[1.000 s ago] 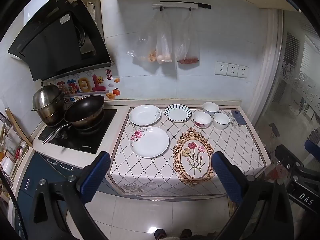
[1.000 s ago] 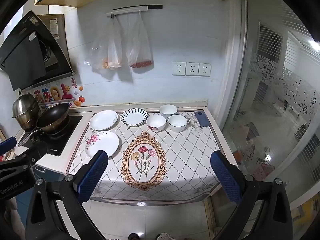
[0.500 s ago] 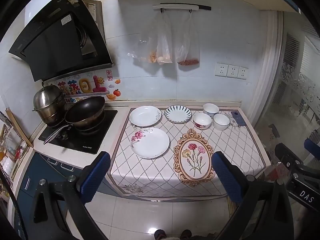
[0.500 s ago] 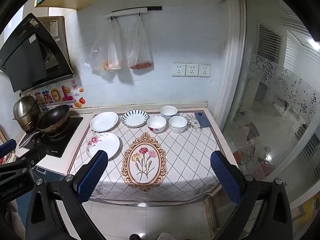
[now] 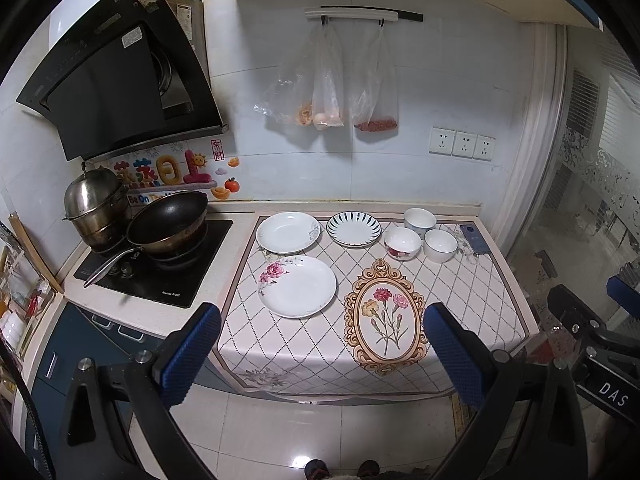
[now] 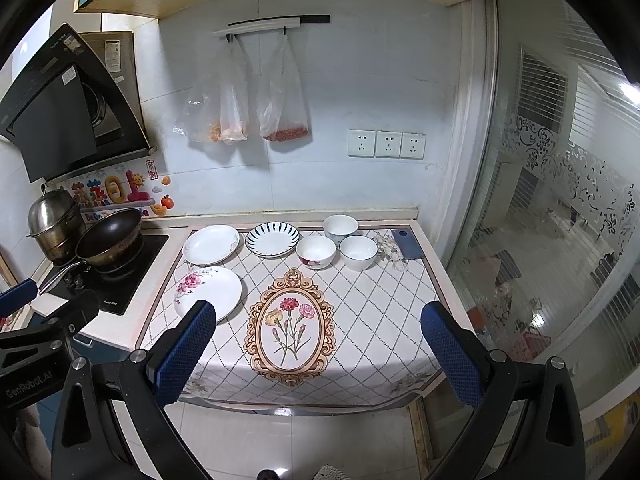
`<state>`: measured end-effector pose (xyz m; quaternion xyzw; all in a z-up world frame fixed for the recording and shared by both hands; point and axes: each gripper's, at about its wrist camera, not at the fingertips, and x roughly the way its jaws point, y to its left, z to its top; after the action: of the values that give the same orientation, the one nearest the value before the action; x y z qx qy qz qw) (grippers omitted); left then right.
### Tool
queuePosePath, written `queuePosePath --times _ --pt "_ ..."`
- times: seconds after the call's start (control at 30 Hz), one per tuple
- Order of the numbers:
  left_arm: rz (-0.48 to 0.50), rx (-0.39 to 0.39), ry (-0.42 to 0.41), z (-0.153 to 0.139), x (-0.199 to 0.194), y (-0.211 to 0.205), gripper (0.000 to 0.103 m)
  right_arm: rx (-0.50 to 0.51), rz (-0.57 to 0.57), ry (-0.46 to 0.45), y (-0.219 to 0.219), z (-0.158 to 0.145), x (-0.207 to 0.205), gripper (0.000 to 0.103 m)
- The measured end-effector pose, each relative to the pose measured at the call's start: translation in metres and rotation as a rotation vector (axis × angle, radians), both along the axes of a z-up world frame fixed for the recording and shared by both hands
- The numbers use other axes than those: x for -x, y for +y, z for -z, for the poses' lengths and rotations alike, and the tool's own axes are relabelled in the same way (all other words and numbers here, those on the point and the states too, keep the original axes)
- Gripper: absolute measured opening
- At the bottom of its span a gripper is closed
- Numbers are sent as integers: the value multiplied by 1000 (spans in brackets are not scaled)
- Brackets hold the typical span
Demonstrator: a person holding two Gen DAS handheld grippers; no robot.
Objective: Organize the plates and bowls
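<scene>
Left gripper (image 5: 320, 332) spread wide, empty, off tabletop (image 5: 460, 288); right gripper (image 6: 318, 328) same. Three plates (image 5: 297, 286) left, three bowls (image 5: 402, 242) clustered at back right, all unstacked.

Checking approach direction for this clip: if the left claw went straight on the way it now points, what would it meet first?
Probably the large white round plate with pink flowers, which lies nearest on the left claw line; the claw is open and short of the diamond-patterned tablecloth. Depth is unclear.

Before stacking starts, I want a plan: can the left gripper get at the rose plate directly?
Probably yes: the left gripper is open, and nothing stands before the rose plate.
</scene>
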<state>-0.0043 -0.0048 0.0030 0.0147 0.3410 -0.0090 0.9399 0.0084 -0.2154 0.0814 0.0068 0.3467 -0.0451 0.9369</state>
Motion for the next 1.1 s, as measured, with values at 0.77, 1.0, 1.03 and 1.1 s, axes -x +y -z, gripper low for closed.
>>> queuePosePath --times 0.77,1.0,1.03,1.1 --pt "1 3 0 1 -8 -3 103 -11 -4 3 -1 -3 -12 103" --pt "0 4 -3 1 -12 -3 103 -14 -10 -6 -1 1 -13 103" --pt "0 3 -4 0 -12 -3 103 -14 -11 -6 -1 1 -13 103" --pt "0 4 -8 0 -13 -2 103 -16 -11 -8 -1 1 -13 103"
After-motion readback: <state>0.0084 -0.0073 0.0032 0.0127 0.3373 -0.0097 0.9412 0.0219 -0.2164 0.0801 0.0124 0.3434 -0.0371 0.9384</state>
